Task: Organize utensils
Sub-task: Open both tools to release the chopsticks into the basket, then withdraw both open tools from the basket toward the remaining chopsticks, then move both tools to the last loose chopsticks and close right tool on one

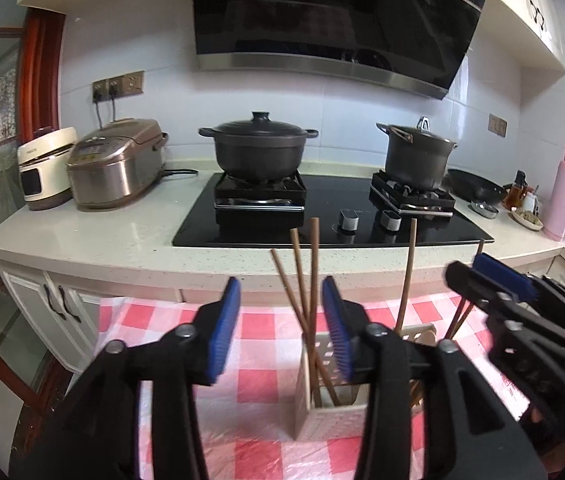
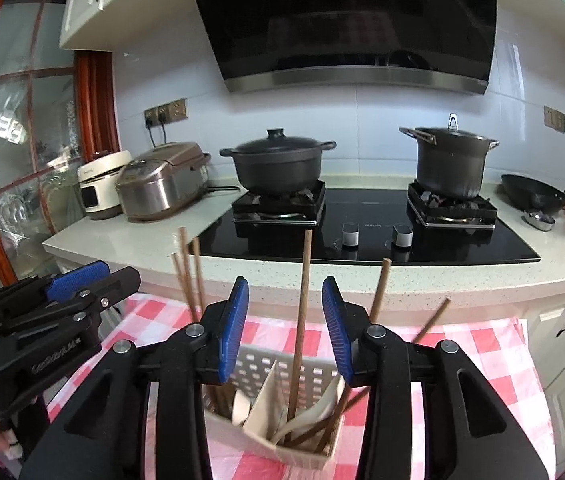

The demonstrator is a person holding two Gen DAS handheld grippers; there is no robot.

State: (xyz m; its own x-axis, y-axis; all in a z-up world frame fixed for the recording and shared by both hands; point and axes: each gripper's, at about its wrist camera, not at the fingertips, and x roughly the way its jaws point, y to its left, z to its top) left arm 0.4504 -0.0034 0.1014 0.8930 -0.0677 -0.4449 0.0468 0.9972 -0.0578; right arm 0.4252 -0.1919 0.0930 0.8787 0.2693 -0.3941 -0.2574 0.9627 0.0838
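Holder, light, tilted: could be toppled if leaning chopsticks are knocked by the released, empty right hand-held gripper.

A cream perforated plastic utensil holder stood upright on the red-and-white checked cloth covering the desk. Thin brown wooden chopsticks rose from it, some nearly vertical, others leaning outward at angles. Three of them clustered in the left compartment. Pale cream spoons lay tilted in the right compartment among more chopsticks.
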